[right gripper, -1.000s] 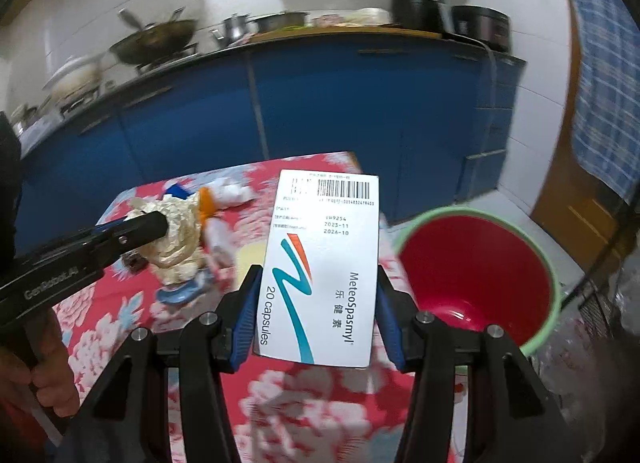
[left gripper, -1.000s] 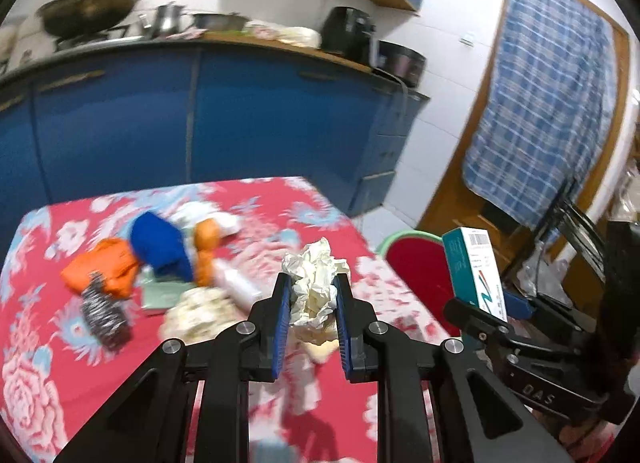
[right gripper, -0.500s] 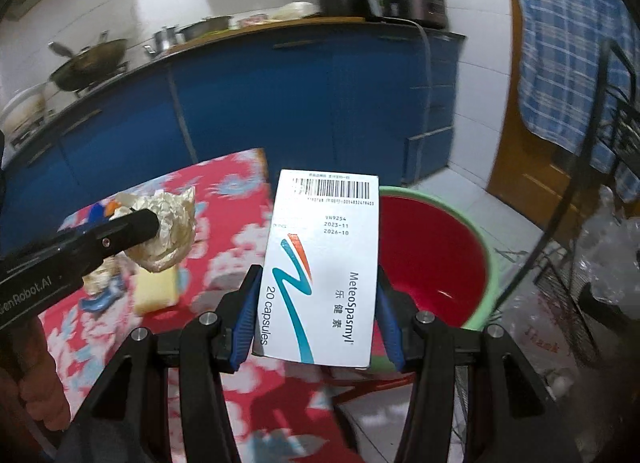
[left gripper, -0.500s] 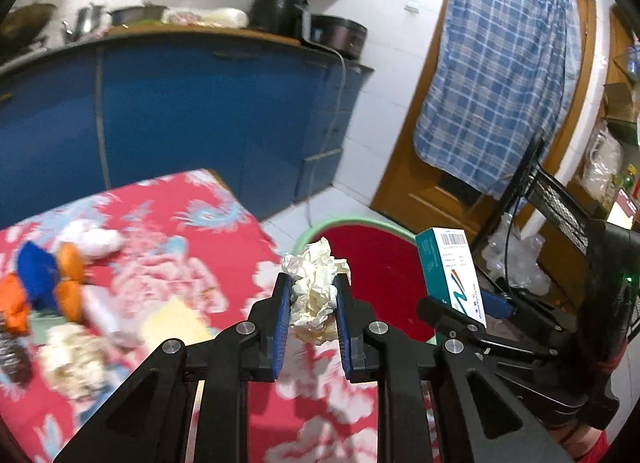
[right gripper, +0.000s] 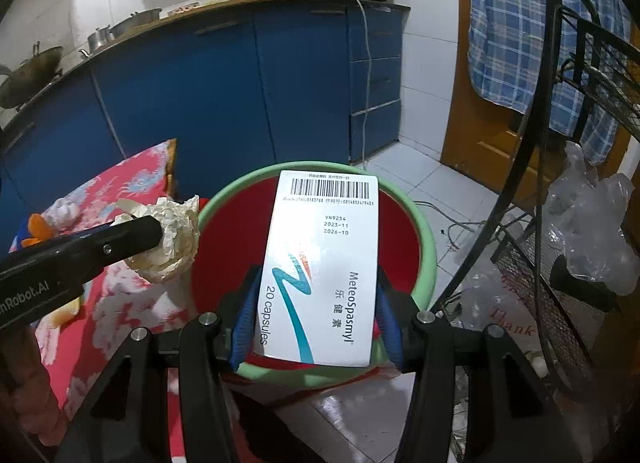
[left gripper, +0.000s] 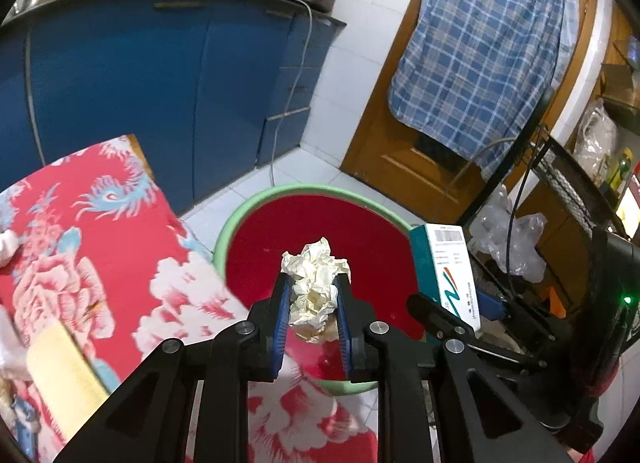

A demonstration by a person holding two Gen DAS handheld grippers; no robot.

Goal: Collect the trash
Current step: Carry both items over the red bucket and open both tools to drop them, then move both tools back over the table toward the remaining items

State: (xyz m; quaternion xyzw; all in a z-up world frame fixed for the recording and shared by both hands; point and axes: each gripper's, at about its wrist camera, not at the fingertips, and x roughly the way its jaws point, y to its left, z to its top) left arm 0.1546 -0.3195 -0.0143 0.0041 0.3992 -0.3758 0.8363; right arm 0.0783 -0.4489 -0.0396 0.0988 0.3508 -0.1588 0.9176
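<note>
- While both claws have swung away from the table [left gripper: 80, 247] over the last second, the bin [left gripper: 256, 203] now sits right under them.
- Left claw [left gripper: 314, 303] grips the paper wad [left gripper: 314, 283], held above the bin's red inside.
- Right claw [right gripper: 316, 303] clamps the pill box [right gripper: 320, 263], also over the bin's mouth.
- Both pieces look ready to drop; opening the claws should land them inside.
- More trash is left on the table, so the job seems far from done.
</note>
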